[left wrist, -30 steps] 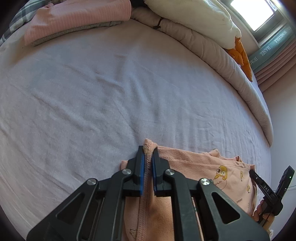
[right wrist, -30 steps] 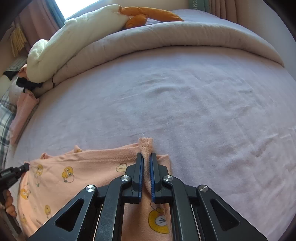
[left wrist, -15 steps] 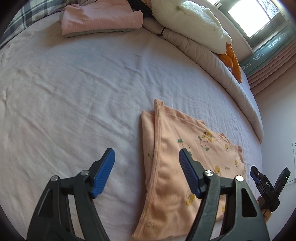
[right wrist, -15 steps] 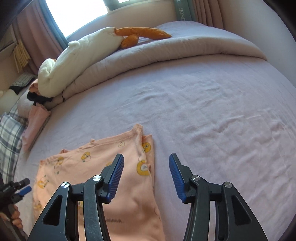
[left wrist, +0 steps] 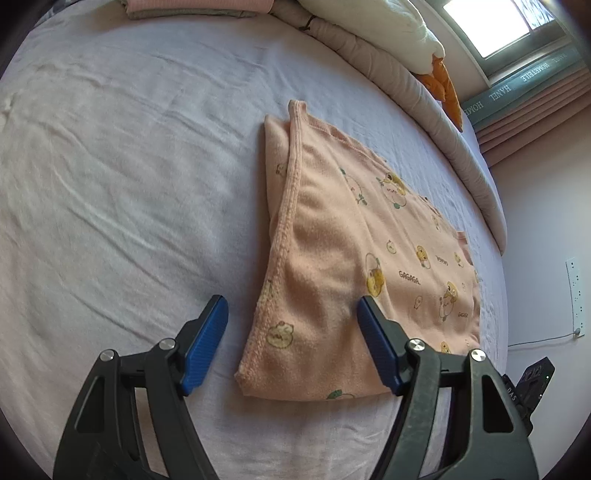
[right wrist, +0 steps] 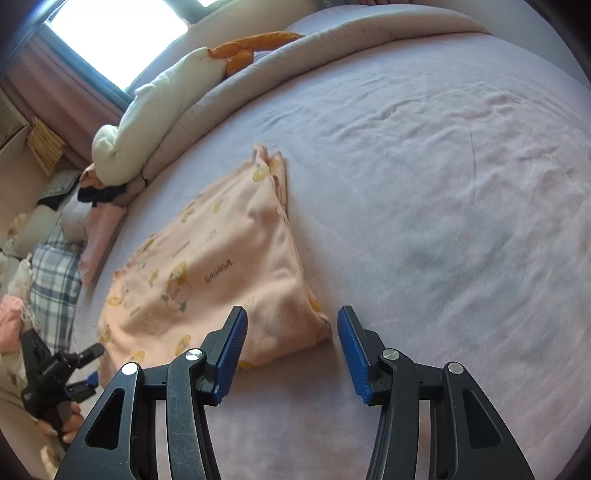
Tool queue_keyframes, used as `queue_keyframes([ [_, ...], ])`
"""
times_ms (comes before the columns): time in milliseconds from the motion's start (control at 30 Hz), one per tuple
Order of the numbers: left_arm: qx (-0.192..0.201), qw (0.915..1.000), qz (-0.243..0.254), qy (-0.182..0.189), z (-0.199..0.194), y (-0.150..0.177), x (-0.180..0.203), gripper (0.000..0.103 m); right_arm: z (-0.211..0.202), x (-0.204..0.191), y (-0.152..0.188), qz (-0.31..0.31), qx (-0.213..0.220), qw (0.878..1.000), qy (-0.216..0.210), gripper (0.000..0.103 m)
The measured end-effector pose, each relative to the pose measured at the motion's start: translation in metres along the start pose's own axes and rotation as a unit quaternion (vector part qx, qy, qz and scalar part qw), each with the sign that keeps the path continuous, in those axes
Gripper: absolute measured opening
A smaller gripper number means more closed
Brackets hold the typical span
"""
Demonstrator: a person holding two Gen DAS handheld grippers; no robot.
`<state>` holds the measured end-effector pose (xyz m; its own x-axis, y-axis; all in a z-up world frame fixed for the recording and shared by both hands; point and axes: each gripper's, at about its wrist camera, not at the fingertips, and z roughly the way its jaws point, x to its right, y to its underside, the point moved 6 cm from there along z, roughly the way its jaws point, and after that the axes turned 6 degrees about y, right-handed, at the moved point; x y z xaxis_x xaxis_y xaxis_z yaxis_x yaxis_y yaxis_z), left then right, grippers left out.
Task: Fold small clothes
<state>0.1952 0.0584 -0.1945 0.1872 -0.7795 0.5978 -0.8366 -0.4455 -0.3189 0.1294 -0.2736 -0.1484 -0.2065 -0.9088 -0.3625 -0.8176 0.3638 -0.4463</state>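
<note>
A small peach garment with yellow duck prints (left wrist: 354, 251) lies folded flat on the lilac bed sheet; it also shows in the right wrist view (right wrist: 214, 273). My left gripper (left wrist: 291, 317) is open and empty, hovering over the garment's near left corner. My right gripper (right wrist: 291, 328) is open and empty, over the garment's near right corner. The left gripper's body shows at the lower left of the right wrist view (right wrist: 55, 373); the right gripper's body shows at the lower right of the left wrist view (left wrist: 532, 384).
A rolled beige duvet (right wrist: 295, 62) with a white and orange plush toy (right wrist: 177, 88) lies along the far side. A folded pink garment (left wrist: 199, 5) sits at the far left. A plaid cloth (right wrist: 55, 291) lies at the bed's left edge. A bright window (left wrist: 495, 26) is behind.
Both grippers were shut on the garment's far edge a second ago. They let go, opened wide and pulled back and up. The garment now lies folded on the sheet.
</note>
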Motion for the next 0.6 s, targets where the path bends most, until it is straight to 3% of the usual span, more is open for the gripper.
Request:
queue_keyframes([
  [133, -0.004, 0.9994, 0.034, 0.006, 0.007, 0.01, 0.014, 0.071, -0.002, -0.011, 0.008, -0.01, 0.003, 1.0, -0.013, 0.051],
  [367, -0.004, 0.9988, 0.001, 0.048, 0.021, -0.001, 0.015, 0.067, 0.022, -0.026, -0.003, 0.02, 0.011, 0.998, -0.062, 0.051],
  [500, 0.003, 0.9988, -0.024, 0.042, 0.03, -0.01, 0.012, 0.027, 0.032, -0.031, -0.02, 0.058, 0.037, 0.996, -0.062, 0.05],
  [533, 0.001, 0.9985, -0.032, 0.045, 0.031, -0.01, 0.011, 0.019, 0.034, -0.033, -0.023, 0.063, 0.044, 0.995, -0.059, 0.046],
  [567, 0.004, 0.9983, -0.037, 0.046, 0.032, -0.009, 0.012, 0.016, 0.035, -0.035, -0.024, 0.065, 0.048, 0.995, -0.053, 0.038],
  [600, 0.007, 0.9986, -0.034, 0.039, 0.03, -0.008, 0.013, 0.013, 0.036, -0.036, -0.025, 0.068, 0.047, 0.995, -0.046, 0.018],
])
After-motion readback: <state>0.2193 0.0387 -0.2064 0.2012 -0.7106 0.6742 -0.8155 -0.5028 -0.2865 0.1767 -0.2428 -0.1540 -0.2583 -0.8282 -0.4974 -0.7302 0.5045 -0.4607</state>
